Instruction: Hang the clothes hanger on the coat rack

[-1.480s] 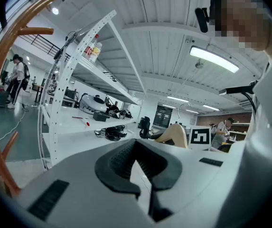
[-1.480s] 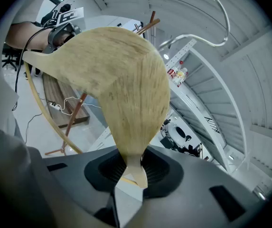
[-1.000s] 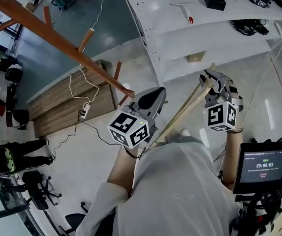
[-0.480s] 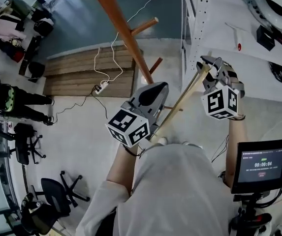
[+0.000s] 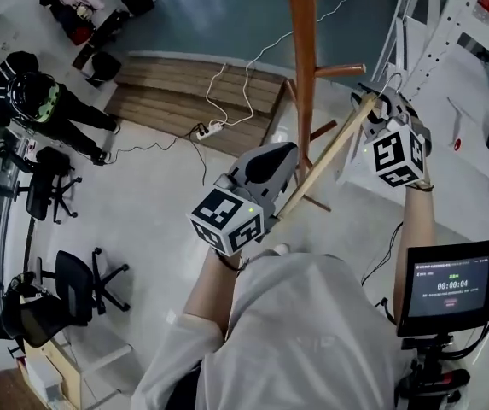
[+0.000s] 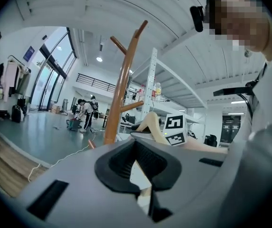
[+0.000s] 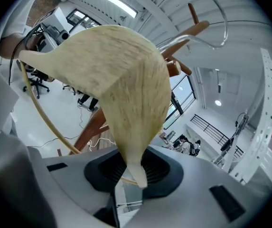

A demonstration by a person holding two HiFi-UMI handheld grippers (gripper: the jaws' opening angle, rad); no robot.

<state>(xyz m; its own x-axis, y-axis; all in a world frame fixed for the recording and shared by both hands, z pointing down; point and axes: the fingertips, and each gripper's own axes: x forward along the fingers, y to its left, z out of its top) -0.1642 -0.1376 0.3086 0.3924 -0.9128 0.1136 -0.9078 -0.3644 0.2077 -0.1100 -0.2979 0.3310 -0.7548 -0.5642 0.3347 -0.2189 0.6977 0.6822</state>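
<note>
The coat rack (image 5: pixel 303 67) is an orange-brown wooden pole with side pegs (image 5: pixel 340 71); it also stands ahead in the left gripper view (image 6: pixel 121 87). A pale wooden hanger (image 5: pixel 325 161) slants between my two grippers. My right gripper (image 5: pixel 379 109) is shut on its upper end, just right of the pole. The broad arm (image 7: pixel 121 80) fills the right gripper view, and the wire hook (image 7: pixel 216 27) curves above it. My left gripper (image 5: pixel 270 165) sits lower, with a pale piece of the hanger (image 6: pixel 144 194) pinched between its jaws.
White metal shelving (image 5: pixel 449 24) stands at the right. A wooden platform (image 5: pixel 184 92) with a white cable and power strip (image 5: pixel 210 131) lies behind the rack. Office chairs (image 5: pixel 65 284) and a person (image 5: pixel 39 101) are at the left; a timer screen (image 5: pixel 451 287) is lower right.
Both grippers carried the hanger toward the coat rack. The pole went from far upper left to straight ahead, and the hanger's upper end is now beside a peg.
</note>
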